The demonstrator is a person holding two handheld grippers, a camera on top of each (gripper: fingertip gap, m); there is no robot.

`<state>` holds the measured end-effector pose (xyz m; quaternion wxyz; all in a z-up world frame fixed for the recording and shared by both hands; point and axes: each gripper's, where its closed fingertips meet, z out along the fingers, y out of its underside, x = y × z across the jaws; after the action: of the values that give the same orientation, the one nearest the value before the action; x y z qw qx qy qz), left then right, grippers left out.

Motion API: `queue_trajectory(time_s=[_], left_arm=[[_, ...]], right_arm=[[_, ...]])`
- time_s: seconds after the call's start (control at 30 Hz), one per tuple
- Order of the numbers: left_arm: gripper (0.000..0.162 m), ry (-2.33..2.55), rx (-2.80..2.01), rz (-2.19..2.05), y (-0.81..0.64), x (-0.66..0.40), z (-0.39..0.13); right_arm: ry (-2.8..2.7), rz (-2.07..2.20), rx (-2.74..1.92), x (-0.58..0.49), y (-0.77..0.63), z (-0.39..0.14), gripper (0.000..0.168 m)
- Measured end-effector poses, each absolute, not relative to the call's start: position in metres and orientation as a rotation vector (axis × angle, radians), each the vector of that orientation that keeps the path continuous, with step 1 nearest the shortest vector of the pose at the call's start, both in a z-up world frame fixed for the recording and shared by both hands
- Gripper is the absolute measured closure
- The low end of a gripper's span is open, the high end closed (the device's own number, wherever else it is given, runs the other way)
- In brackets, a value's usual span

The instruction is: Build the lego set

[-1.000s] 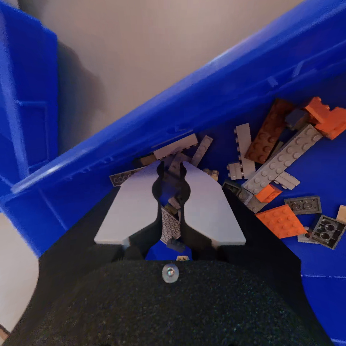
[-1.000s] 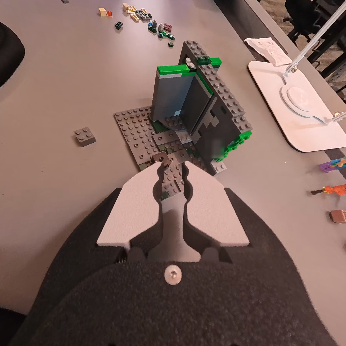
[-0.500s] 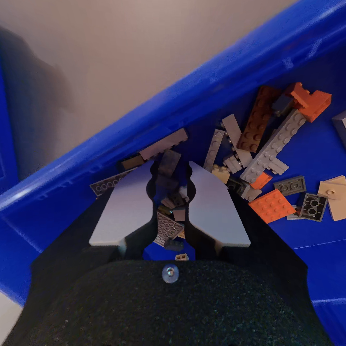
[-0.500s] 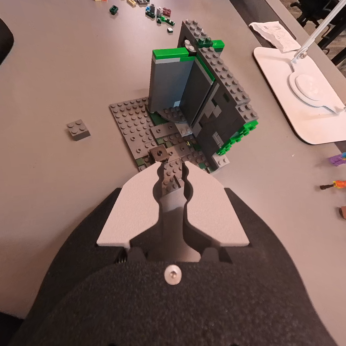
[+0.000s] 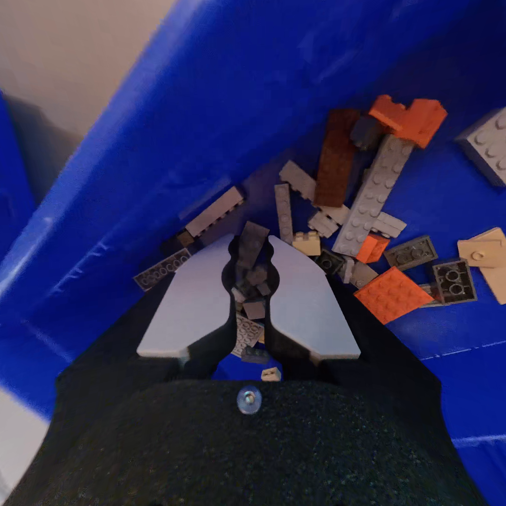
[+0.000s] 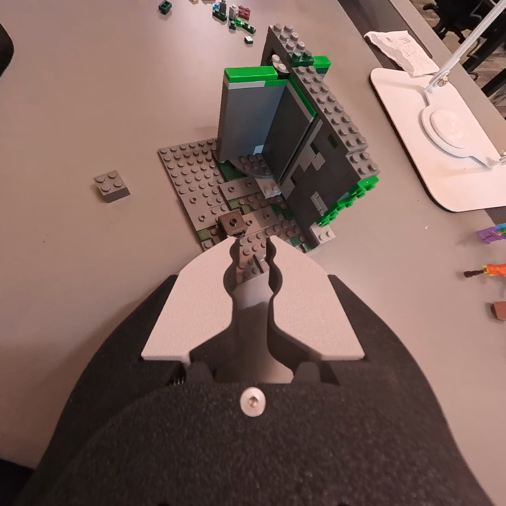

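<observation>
In the left wrist view my left gripper (image 5: 252,239) is down inside a blue bin (image 5: 246,123) of loose bricks. Its jaws are closed narrowly on a dark grey plate (image 5: 253,246) that stands between the tips. Small grey pieces lie under the fingers. In the right wrist view my right gripper (image 6: 252,241) is slightly open and empty. It hovers over the front edge of the grey baseplate (image 6: 189,175) of the build (image 6: 287,131), a grey and green walled model. A small dark block with a hole (image 6: 232,223) sits on the baseplate just ahead of the left fingertip.
The bin holds orange plates (image 5: 391,295), a long grey plate (image 5: 375,197), a brown plate (image 5: 336,158) and a tan brick (image 5: 306,243). On the table are a loose grey 2x2 brick (image 6: 111,186), small pieces (image 6: 232,16), a white lamp base (image 6: 438,137) and small figures (image 6: 490,235).
My left gripper opened, pushed deeper into the bin and narrowed again around the dark grey plate. My right gripper drew back slightly from the build, its gap unchanged.
</observation>
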<state>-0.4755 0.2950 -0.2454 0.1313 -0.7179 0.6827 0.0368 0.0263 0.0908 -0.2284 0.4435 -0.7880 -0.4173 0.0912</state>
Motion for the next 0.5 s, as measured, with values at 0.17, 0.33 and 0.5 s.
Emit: queue_trajectory(time_s=[0.17,0.33,0.5], left_arm=[[0.144,1.958,-1.846,0.284,0.284,-0.464,-0.219],[0.145,1.944,-1.776,0.364,0.274,-0.455,-0.200],[0.144,1.929,-1.762,0.331,0.265,-0.437,-0.186]], right_arm=[[-1.053,0.242,-1.961,0.024,0.091,-0.233,0.150],[-1.062,0.238,-1.953,0.020,0.089,-0.232,0.151],[-1.062,0.232,-1.933,0.019,0.088,-0.226,0.150]])
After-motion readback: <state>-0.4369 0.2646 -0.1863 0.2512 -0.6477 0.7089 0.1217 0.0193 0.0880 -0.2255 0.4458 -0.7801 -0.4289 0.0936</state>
